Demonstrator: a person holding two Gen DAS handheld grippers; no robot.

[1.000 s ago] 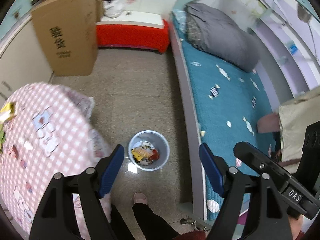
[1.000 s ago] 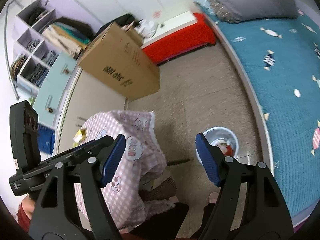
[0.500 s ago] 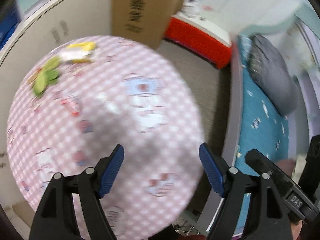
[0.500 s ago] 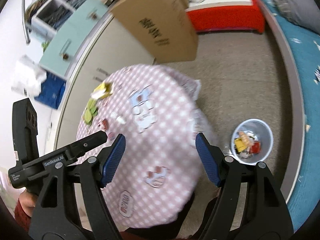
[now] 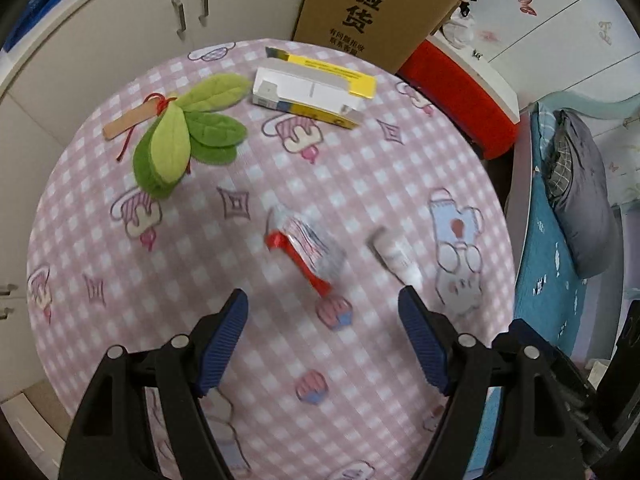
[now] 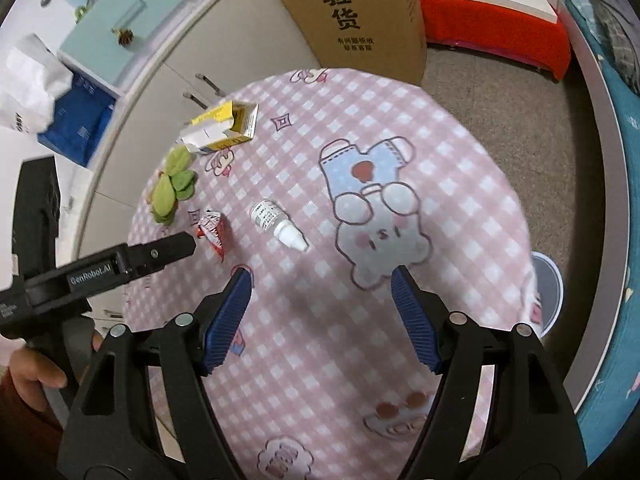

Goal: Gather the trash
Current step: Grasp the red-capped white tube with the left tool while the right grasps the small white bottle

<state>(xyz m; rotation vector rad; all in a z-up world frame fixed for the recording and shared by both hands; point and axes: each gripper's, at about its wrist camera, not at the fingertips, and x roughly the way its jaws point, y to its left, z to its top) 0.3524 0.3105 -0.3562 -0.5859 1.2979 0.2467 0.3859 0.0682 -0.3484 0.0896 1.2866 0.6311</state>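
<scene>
Here, both the left gripper (image 5: pixel 323 310) and right gripper (image 6: pixel 320 290) hang with jaws apart and empty above the counter (image 5: pixel 400 152), where the wrapper (image 5: pixel 306 242) mid-frame and the dropper bottle (image 6: pixel 276 226) could slide or roll from a misjudged pinch.

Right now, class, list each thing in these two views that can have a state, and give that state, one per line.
Left gripper: open, empty, above the table.
Right gripper: open, empty.
Yellow box: end flap open, lying on its side.
Dropper bottle: capped, lying down.
Red wrapper: crumpled, flat on the cloth.
Leaf toy: lying flat.
Cabinet doors: shut.
Cardboard carton: upright.
Bin: on the floor, mostly hidden.
</scene>
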